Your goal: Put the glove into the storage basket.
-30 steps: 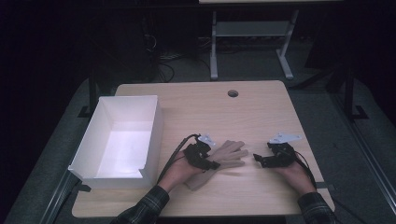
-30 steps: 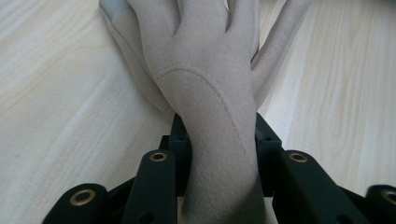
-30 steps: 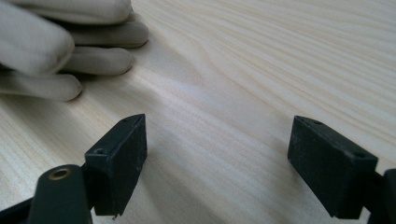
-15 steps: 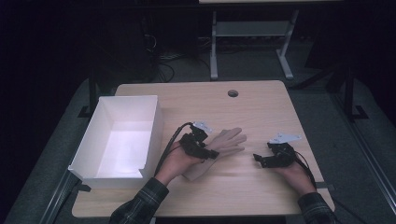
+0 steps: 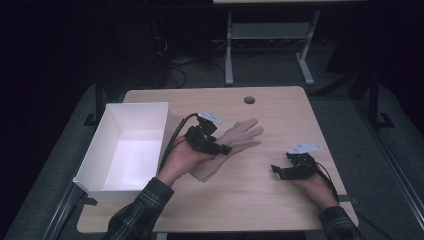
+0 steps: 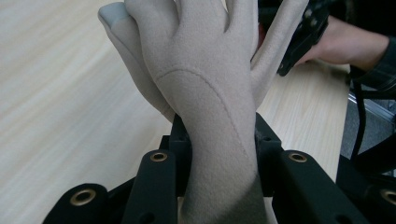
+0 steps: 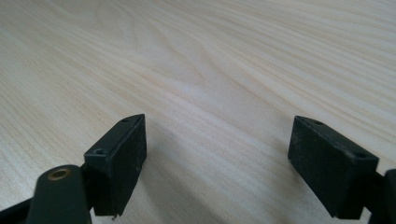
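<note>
Over the table [image 5: 260, 200] left gripper [image 5: 216, 146] clamps a beige glove [image 6: 205, 88] (right gripper [image 5: 280, 171] jaws apart

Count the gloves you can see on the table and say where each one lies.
1. The beige glove lies mid-table, right of the white box, gripped at its cuff by the left claw. A second glove could be hidden beneath it; the pictures cannot settle that.

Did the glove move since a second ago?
Yes. The glove, pinched in the left gripper, has slid away from the person and a little toward the white box, nearer the table's round hole.
</note>
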`<act>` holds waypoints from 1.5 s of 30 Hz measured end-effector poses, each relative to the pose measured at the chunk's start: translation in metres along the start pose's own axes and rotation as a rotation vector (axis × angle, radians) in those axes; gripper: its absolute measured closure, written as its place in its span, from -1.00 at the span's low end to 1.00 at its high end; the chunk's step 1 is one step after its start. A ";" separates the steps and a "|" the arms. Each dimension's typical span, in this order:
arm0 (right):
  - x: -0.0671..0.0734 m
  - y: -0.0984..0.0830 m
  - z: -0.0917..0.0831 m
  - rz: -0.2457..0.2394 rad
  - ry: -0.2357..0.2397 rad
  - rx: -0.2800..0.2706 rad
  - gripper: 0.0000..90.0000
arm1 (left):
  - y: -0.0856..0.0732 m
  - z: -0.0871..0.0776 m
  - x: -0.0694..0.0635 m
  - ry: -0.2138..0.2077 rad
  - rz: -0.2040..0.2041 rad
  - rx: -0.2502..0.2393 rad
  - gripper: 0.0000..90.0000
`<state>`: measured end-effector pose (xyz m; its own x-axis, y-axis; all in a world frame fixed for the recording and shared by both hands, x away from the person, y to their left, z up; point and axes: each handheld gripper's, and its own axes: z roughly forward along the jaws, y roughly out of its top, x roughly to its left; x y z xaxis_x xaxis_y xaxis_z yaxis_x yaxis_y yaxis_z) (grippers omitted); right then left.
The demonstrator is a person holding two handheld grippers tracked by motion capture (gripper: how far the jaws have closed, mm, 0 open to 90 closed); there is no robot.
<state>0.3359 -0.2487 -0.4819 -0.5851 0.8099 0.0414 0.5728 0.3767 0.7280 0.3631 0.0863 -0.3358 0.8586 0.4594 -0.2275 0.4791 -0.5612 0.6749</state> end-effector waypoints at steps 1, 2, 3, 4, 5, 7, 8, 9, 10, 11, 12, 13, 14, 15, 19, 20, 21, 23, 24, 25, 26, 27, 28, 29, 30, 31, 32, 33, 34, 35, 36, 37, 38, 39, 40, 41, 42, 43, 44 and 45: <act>0.000 0.000 0.000 -0.001 0.000 0.001 -0.58 | 0.001 -0.003 0.001 0.000 0.001 -0.007 0.51; 0.000 0.000 0.000 -0.001 0.000 0.001 -0.58 | 0.003 -0.007 0.002 0.003 0.008 -0.003 0.51; 0.000 0.000 0.000 0.002 0.000 0.000 -0.58 | 0.004 -0.010 0.003 0.004 0.005 -0.008 0.51; 0.000 0.000 0.000 0.003 0.000 -0.001 -0.58 | 0.005 -0.014 0.004 0.006 0.008 -0.011 0.51; 0.000 0.000 0.000 0.002 0.000 0.002 -0.58 | 0.006 -0.017 0.005 0.008 0.008 -0.012 0.51; 0.000 0.000 0.000 0.002 0.000 0.002 -0.58 | 0.007 -0.023 0.007 0.011 0.011 -0.015 0.51; 0.000 0.000 0.000 0.001 0.000 0.001 -0.58 | 0.007 -0.027 0.009 0.014 0.011 -0.017 0.51; 0.000 0.000 0.000 0.001 0.000 0.001 -0.58 | 0.007 -0.030 0.010 0.014 0.013 -0.019 0.51; 0.000 0.000 0.000 0.001 0.000 0.001 -0.58 | 0.007 -0.034 0.011 0.019 0.009 -0.019 0.51; 0.000 0.000 0.000 -0.002 0.000 0.000 -0.58 | 0.006 -0.039 0.012 0.025 0.010 -0.019 0.51; 0.000 0.000 0.000 -0.002 0.000 0.000 -0.58 | 0.006 -0.041 0.013 0.030 0.010 -0.019 0.51; 0.000 0.000 0.000 -0.002 0.000 0.000 -0.58 | 0.004 -0.049 0.017 0.035 0.007 -0.027 0.51; 0.000 0.000 0.000 -0.002 0.000 0.000 -0.58 | 0.004 -0.049 0.017 0.035 0.007 -0.027 0.51; 0.000 0.000 0.000 -0.001 0.000 0.001 -0.58 | 0.004 -0.054 0.018 0.040 0.005 -0.030 0.51; 0.000 0.000 0.000 -0.001 0.000 0.001 -0.58 | -0.002 -0.071 0.025 0.065 -0.007 -0.047 0.51; 0.000 0.000 0.000 -0.001 0.000 0.001 -0.58 | -0.003 -0.075 0.027 0.071 -0.015 -0.054 0.51; 0.000 0.000 0.000 -0.001 0.000 0.001 -0.58 | -0.005 -0.078 0.028 0.079 -0.017 -0.061 0.51; 0.000 0.000 0.000 -0.002 0.000 0.000 -0.58 | -0.009 -0.086 0.032 0.091 -0.027 -0.065 0.51; 0.000 0.000 0.000 -0.001 0.000 0.001 -0.58 | -0.010 -0.089 0.033 0.094 -0.029 -0.069 0.51; 0.000 0.000 0.000 -0.001 0.000 0.001 -0.58 | -0.012 -0.093 0.034 0.102 -0.034 -0.074 0.51; 0.000 0.000 0.000 -0.001 0.000 0.000 -0.58 | -0.014 -0.097 0.036 0.107 -0.042 -0.080 0.51; 0.000 0.000 0.000 -0.001 0.000 0.000 -0.58 | -0.018 -0.103 0.039 0.119 -0.048 -0.086 0.51; 0.000 0.000 0.000 0.000 0.000 0.000 -0.58 | -0.019 -0.106 0.040 0.124 -0.051 -0.089 0.51; 0.000 0.000 0.000 -0.001 0.000 0.001 -0.58 | -0.021 -0.109 0.041 0.130 -0.054 -0.091 0.51; 0.000 0.000 0.000 -0.001 0.000 0.000 -0.58 | -0.025 -0.115 0.044 0.143 -0.063 -0.098 0.51; 0.000 0.000 0.000 -0.001 0.000 0.000 -0.58 | -0.028 -0.119 0.046 0.149 -0.071 -0.105 0.51; 0.000 0.000 0.000 -0.001 0.000 0.000 -0.58 | -0.030 -0.122 0.047 0.154 -0.077 -0.111 0.51; 0.000 0.000 0.000 -0.001 0.000 0.000 -0.58 | -0.034 -0.126 0.049 0.165 -0.082 -0.116 0.51; 0.000 0.000 0.000 -0.001 0.000 0.000 -0.58 | -0.036 -0.129 0.050 0.171 -0.086 -0.120 0.51; 0.000 0.000 0.000 0.000 0.000 0.000 -0.58 | -0.039 -0.132 0.052 0.179 -0.094 -0.125 0.51; 0.000 0.000 0.000 0.000 0.000 0.001 -0.58 | -0.042 -0.137 0.055 0.189 -0.101 -0.128 0.51; 0.000 0.000 0.000 -0.001 0.001 0.001 -0.58 | -0.046 -0.140 0.057 0.197 -0.108 -0.133 0.51; 0.000 0.000 0.000 -0.002 0.000 0.000 -0.58 | -0.048 -0.143 0.058 0.202 -0.115 -0.137 0.51; 0.000 0.000 0.000 -0.001 0.001 0.001 -0.58 | -0.052 -0.146 0.060 0.214 -0.123 -0.141 0.51; 0.000 0.000 0.000 -0.002 0.000 0.001 -0.58 | -0.055 -0.149 0.062 0.226 -0.128 -0.141 0.51; 0.000 0.000 0.000 -0.001 0.001 0.000 -0.58 | -0.059 -0.152 0.063 0.236 -0.133 -0.140 0.51; 0.000 0.000 0.000 -0.001 0.000 0.001 -0.58 | -0.062 -0.154 0.065 0.245 -0.141 -0.142 0.51; 0.000 0.000 0.000 -0.001 0.000 0.001 -0.58 | -0.066 -0.156 0.067 0.255 -0.147 -0.144 0.51; 0.000 0.000 0.000 -0.002 0.000 0.000 -0.58 | -0.069 -0.157 0.068 0.261 -0.154 -0.145 0.51; 0.000 0.000 0.000 -0.001 0.000 0.001 -0.58 | -0.074 -0.160 0.071 0.269 -0.164 -0.149 0.51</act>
<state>0.3359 -0.2488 -0.4818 -0.5861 0.8092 0.0408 0.5728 0.3781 0.7273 0.3597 0.2702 -0.2896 0.6841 0.7113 -0.1614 0.5575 -0.3673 0.7445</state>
